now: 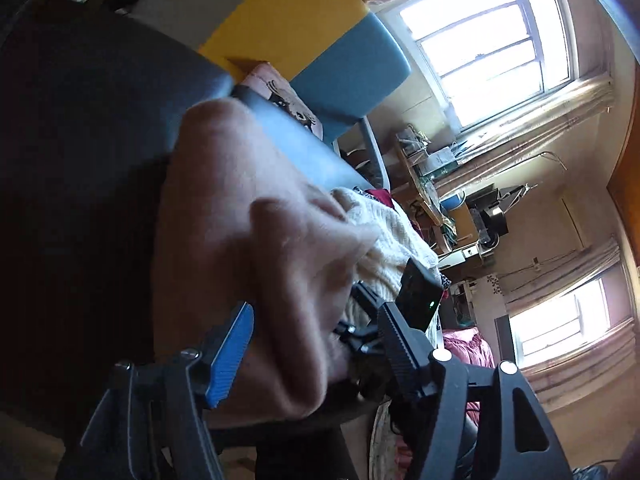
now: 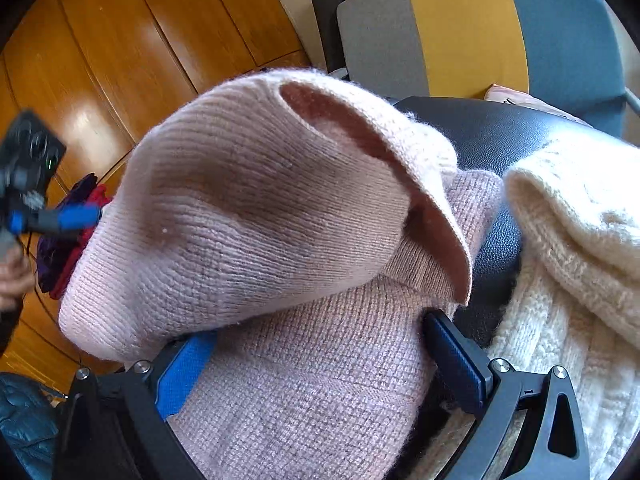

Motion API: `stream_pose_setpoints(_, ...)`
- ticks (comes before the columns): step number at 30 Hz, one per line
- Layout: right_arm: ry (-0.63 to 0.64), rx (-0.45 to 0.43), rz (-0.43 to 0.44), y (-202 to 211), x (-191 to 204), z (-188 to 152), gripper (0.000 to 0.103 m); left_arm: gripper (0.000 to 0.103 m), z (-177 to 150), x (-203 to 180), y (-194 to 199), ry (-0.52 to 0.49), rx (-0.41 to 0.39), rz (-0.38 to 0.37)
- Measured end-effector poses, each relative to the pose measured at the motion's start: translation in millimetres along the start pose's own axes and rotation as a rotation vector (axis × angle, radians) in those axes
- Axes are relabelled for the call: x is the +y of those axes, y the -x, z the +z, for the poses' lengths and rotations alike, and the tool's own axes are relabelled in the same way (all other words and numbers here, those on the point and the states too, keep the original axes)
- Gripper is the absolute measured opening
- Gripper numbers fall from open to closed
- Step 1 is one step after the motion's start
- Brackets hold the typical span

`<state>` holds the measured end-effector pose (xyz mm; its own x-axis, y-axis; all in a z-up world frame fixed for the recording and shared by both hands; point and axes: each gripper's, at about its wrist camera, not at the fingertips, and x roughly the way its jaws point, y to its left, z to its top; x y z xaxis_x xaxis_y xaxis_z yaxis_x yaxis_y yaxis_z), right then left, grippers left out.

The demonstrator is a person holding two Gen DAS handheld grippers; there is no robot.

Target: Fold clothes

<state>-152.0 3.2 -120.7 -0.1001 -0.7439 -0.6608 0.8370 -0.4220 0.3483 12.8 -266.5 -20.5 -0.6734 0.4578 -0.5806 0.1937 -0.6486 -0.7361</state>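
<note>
A pink knit sweater (image 2: 248, 216) is raised in a thick fold above a black leather seat (image 2: 484, 136). More of it lies flat beneath. My left gripper (image 1: 304, 300) is shut on a bunch of the pink sweater (image 1: 248, 216). In the right wrist view the left gripper (image 2: 80, 216) is blurred and holds the fold's left edge, with a person's hand (image 2: 12, 280) behind it. My right gripper (image 2: 320, 328) stands wide open. The flat part of the sweater runs between its blue pads (image 2: 184, 376), which do not pinch it.
A cream cable-knit sweater (image 2: 560, 280) lies to the right on the seat. Behind stands a chair with a grey, yellow and blue back (image 2: 472, 32). Red and purple cloth (image 2: 68, 248) and a blue padded jacket (image 2: 24, 420) lie on the wooden floor (image 2: 120, 60). A cluttered desk (image 1: 440, 184) stands below the windows.
</note>
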Motion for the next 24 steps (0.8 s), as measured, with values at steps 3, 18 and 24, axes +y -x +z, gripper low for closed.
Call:
stream_pose_setpoints(3, 0.012, 0.006, -0.020, 1, 3, -3, 0.103, 0.068, -3, 2, -11, -0.010, -0.010, 0.010)
stream_pose_setpoints(18, 0.026, 0.007, -0.050, 11, 3, -14, 0.103, 0.021, 5, -58, -49, -0.385, -0.026, -0.097)
stream_pose_setpoints(24, 0.013, 0.008, -0.048, 13, 2, -15, 0.103, 0.020, -27, -87, -74, -0.525, 0.120, -0.183)
